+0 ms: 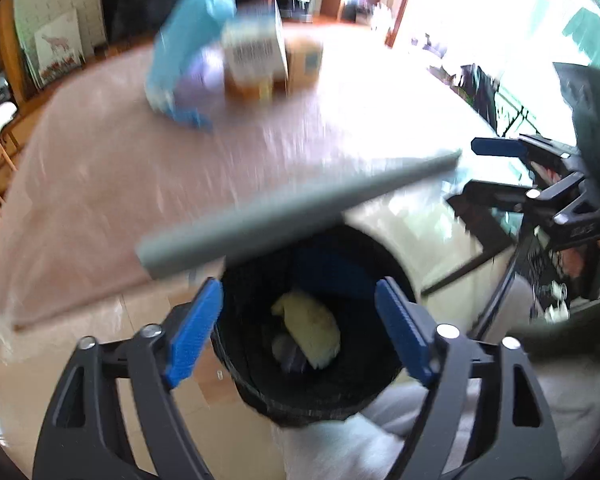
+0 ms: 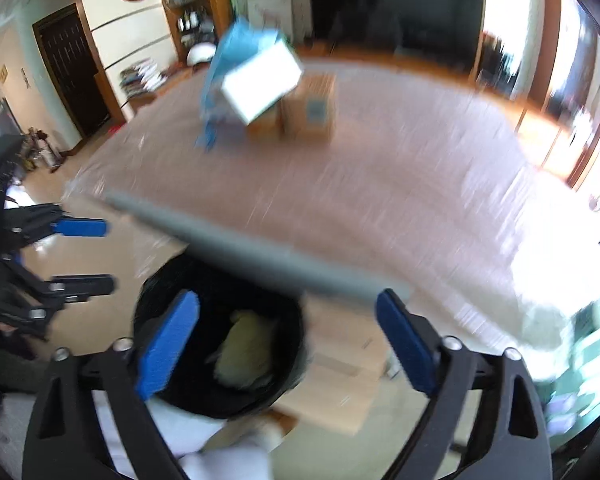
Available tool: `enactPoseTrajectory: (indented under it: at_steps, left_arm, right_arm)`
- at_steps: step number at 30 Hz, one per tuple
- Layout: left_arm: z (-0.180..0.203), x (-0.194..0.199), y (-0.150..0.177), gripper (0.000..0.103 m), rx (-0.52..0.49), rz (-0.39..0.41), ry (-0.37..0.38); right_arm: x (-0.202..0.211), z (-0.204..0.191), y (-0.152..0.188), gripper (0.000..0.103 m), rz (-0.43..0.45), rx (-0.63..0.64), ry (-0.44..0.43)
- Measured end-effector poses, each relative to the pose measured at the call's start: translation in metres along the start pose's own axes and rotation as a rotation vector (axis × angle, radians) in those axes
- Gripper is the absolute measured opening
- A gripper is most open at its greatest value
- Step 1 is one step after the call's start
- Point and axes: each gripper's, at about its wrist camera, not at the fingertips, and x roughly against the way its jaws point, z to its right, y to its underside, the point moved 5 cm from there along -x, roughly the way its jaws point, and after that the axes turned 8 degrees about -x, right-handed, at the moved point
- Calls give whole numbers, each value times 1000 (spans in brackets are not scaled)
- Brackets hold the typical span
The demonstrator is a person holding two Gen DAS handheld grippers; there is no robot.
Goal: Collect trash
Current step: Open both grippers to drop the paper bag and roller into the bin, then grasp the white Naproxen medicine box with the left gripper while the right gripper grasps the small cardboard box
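Both the left tongs (image 1: 299, 330) and right tongs (image 2: 288, 340) hung released and empty above the black bin (image 1: 316, 396), where yellowish trash (image 1: 310, 330) lay, while boxes (image 1: 268, 64) waited on the table (image 1: 100, 208)

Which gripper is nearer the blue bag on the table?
Neither clearly: both are about equally far. The left gripper and right gripper hang open over the black bin, off the table's near edge, while the blue bag stands across the table.
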Motion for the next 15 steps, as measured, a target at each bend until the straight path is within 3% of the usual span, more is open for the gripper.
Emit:
enactPoseTrajectory:
  at_steps: [6,10,15]
  left_arm:
    - [-18,15,-59,96,41,147,-64]
    - [-30,7,-93,96,78,175,-67]
    - [-38,-11,-130,96,43,166,-101]
  right_arm:
    - [-21,11,-53,96,73,42,56]
    - [-52,8,-75,96,67,42,66]
    - [-82,3,-100,96,56,58,44]
